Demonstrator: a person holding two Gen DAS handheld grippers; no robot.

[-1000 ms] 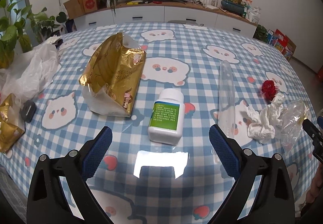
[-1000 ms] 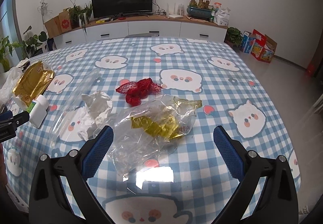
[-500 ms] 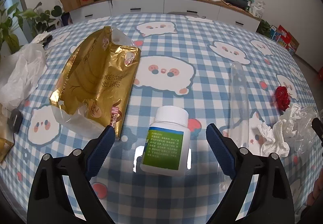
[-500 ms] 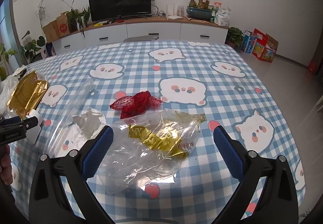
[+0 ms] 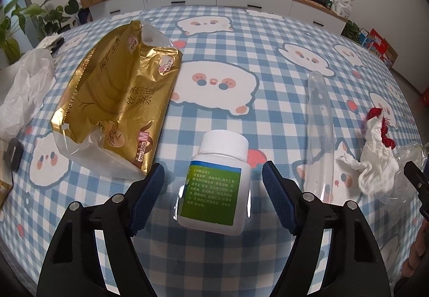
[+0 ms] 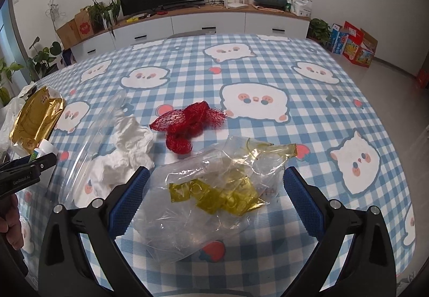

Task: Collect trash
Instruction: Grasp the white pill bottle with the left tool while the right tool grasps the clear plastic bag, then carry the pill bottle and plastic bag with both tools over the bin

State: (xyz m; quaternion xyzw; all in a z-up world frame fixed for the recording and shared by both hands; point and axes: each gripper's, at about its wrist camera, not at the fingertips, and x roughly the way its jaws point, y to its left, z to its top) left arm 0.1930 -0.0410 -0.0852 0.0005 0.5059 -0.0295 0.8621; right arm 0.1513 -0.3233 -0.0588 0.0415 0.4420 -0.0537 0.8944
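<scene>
In the last second the left gripper (image 5: 213, 176) has come forward and down: the white bottle (image 5: 217, 184), earlier well ahead, now lies low in the frame between the spread fingers (image 5: 151, 189), which do not yet touch it. I judge a grasp of it comes next. The right gripper (image 6: 215, 191) has also closed in; its spread fingers flank the clear plastic bag (image 6: 214, 189) on the counter (image 6: 268, 66). The bottle's green label carries small Chinese text, too fine to read. The gold packet (image 5: 118, 109), at middle left, shows "90" and "360".
</scene>
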